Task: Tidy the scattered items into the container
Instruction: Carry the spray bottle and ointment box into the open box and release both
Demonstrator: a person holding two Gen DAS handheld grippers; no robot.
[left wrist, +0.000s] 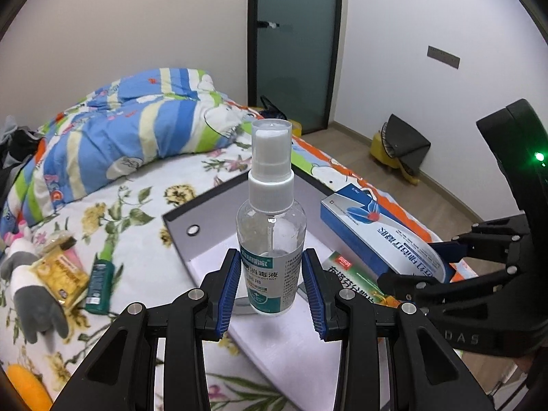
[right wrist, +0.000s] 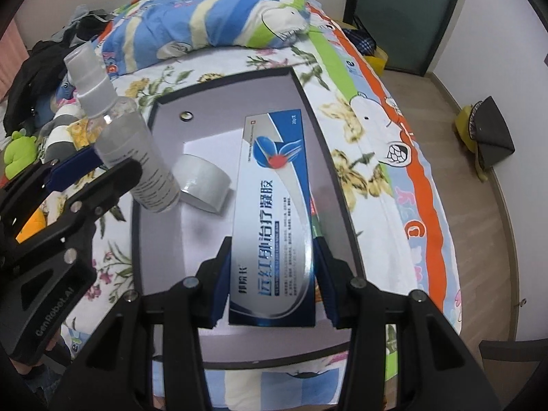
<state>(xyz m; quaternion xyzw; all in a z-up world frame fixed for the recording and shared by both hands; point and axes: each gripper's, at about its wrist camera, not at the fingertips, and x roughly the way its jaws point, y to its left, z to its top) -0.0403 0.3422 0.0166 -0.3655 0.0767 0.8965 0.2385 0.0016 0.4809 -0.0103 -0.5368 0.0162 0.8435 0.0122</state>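
Both hands are loaded over the tray [right wrist: 308,109] on the bed [left wrist: 144,205]. The left gripper [left wrist: 270,281] has its blue pads clamped on the lower half of a clear spray bottle [left wrist: 270,226], cap on, held upright above the tray's near edge; from the right wrist view the same bottle [right wrist: 137,150] leans at the tray's left side with the left gripper [right wrist: 89,174] around it. The right gripper [right wrist: 272,274] pinches the near end of a long blue-and-white box [right wrist: 274,188], and the box stretches out over the tray's right half. In the left wrist view that box [left wrist: 373,233] sits to the right of the bottle, with a green-and-white box [left wrist: 346,274] under it inside the tray. A roll of clear tape [right wrist: 202,181] lies on the tray floor, just beside the bottle's base. Off to the left on the sheet, outside the tray, wait a green tube [left wrist: 99,284], a yellow packet [left wrist: 61,277] and a grey-and-white plush toy [left wrist: 30,294]. A striped quilt [left wrist: 130,126] is heaped behind.
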